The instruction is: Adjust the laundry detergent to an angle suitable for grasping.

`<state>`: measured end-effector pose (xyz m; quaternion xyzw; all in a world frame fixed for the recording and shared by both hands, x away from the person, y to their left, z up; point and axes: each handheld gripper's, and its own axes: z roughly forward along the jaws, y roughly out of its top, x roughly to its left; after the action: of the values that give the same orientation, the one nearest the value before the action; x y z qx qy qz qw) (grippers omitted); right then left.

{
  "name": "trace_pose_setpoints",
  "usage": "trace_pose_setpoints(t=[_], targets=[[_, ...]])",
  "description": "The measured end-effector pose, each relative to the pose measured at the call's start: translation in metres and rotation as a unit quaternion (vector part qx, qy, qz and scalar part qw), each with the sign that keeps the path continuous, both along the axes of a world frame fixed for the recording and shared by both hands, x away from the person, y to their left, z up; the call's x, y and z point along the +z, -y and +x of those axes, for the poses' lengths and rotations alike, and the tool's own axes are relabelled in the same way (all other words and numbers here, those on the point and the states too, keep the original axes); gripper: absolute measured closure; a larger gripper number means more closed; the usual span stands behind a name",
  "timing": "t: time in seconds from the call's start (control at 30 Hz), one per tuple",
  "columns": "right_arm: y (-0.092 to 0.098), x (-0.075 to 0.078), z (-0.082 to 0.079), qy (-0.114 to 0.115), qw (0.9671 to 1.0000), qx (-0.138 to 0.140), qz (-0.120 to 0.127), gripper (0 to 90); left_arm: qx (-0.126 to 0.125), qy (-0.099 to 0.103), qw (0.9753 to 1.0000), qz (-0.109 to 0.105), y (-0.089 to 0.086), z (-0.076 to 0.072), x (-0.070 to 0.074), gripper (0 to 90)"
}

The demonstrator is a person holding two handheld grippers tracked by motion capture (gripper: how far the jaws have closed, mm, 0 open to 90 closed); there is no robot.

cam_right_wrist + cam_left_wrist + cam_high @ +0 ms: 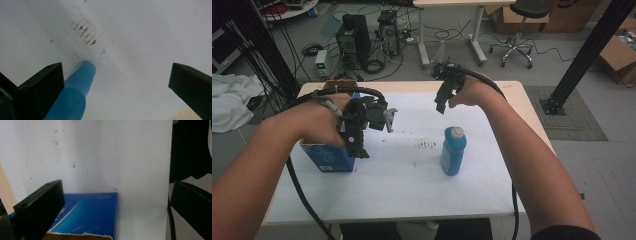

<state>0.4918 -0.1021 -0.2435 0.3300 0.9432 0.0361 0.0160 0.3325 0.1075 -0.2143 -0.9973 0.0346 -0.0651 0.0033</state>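
Both grippers have their jaws spread wide, gripping nothing. Left gripper (357, 131) hangs over the blue cardboard box (328, 156) sitting at the left edge of the white table cover (412, 190). Right gripper (443, 97) is up above the far side, well apart from the blue bottle (453, 151), which stands upright mid-table beside some brown smudges (427, 144).

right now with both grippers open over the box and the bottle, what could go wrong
The blue bottle stands upright, tall and narrow, so a sideways knock from the right gripper could topple it. In the right gripper view it sits close to one jaw, off centre, so closing might push it rather than clamp it. The left gripper hangs at the blue box, whose torn top edge could catch a jaw.
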Motion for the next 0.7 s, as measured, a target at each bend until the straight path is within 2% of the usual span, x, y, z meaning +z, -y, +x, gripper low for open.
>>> trace_pose_setpoints(t=[0.7], targets=[[-0.0048, 0.0043, -0.0007, 0.004, 1.0000, 0.000, -0.003, 0.0, -0.007, 0.000, 1.0000, 0.001, 0.0006, 0.0013, -0.0017, 0.3]])
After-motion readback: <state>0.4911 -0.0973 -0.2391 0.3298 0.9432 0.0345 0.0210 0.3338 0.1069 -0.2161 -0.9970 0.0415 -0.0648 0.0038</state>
